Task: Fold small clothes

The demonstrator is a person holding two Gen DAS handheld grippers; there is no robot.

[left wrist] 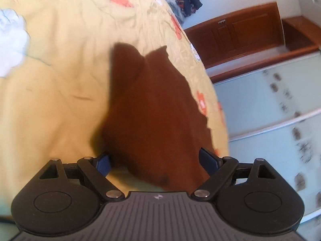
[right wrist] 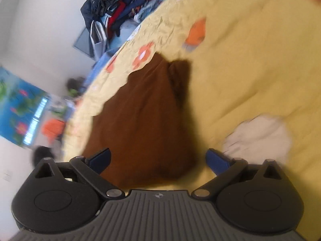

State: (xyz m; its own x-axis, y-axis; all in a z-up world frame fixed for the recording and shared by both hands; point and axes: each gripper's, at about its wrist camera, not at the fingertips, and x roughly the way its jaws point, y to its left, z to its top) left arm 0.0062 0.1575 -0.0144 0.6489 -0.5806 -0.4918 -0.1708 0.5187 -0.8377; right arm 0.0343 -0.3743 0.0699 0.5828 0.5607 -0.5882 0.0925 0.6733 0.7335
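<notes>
A small brown garment (left wrist: pixel 152 108) lies on the yellow flowered bedspread (left wrist: pixel 60 104), near the bed's edge. My left gripper (left wrist: pixel 154 161) is open, its blue-padded fingers either side of the garment's near end. In the right wrist view the same brown garment (right wrist: pixel 144 120) lies in front of my right gripper (right wrist: pixel 158 160), which is open with fingers astride its near edge. A crumpled white cloth (left wrist: pixel 12 40) lies at the far left; it also shows in the right wrist view (right wrist: pixel 258 136) to the right of the gripper.
The bed's edge (left wrist: pixel 212 92) drops off right of the garment, with wooden furniture (left wrist: pixel 246 34) and a pale panelled surface (left wrist: pixel 266 110) beyond. A pile of dark clothes (right wrist: pixel 114 14) sits past the bed. Both views are motion-blurred.
</notes>
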